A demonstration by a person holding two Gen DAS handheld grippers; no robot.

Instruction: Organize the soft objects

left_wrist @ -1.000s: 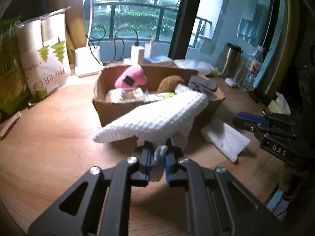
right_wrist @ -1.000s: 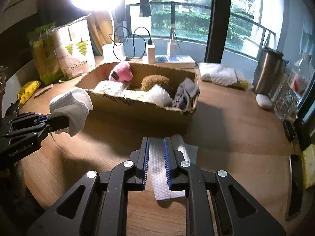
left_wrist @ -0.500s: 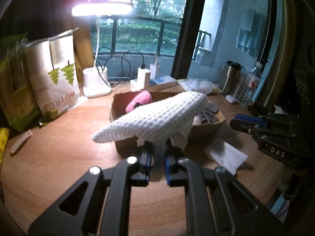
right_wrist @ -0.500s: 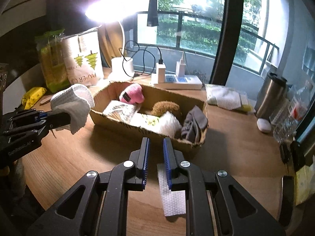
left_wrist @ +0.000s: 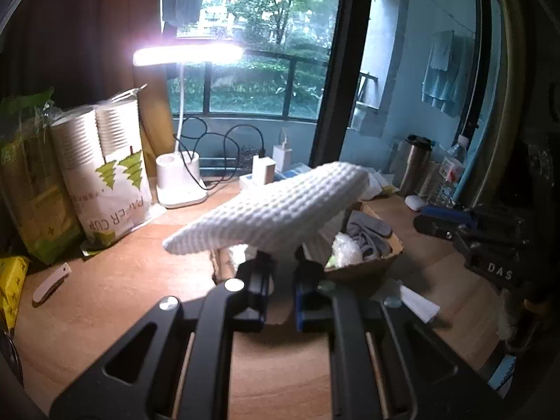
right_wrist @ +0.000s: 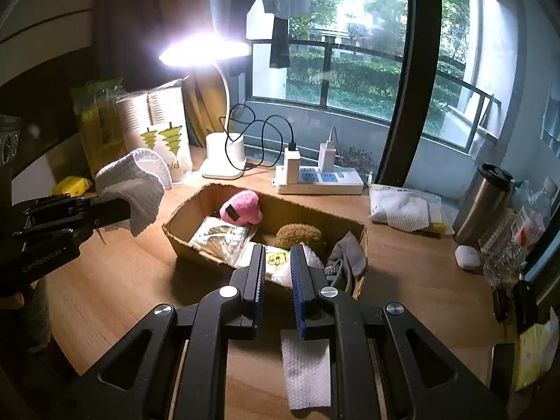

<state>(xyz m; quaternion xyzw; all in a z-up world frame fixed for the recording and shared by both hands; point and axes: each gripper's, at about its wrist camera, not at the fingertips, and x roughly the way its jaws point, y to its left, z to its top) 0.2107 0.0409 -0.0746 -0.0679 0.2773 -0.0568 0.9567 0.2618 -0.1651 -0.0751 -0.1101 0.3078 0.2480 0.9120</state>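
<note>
While the wooden desk (right_wrist: 105,280) carries a cardboard box (right_wrist: 182,241) of soft items, the left gripper (left_wrist: 281,276) pinches a white waffle cloth (left_wrist: 273,206), raised above the box. Right gripper (right_wrist: 276,280): jaws nearly together, empty, above a flat white wipe (right_wrist: 306,371).

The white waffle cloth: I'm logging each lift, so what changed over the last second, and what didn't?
The left gripper, shut on the white waffle cloth, carried it up from the table, above the cardboard box. The right gripper rose too, empty, leaving the thin white sheet flat on the table. Box contents unchanged.
</note>
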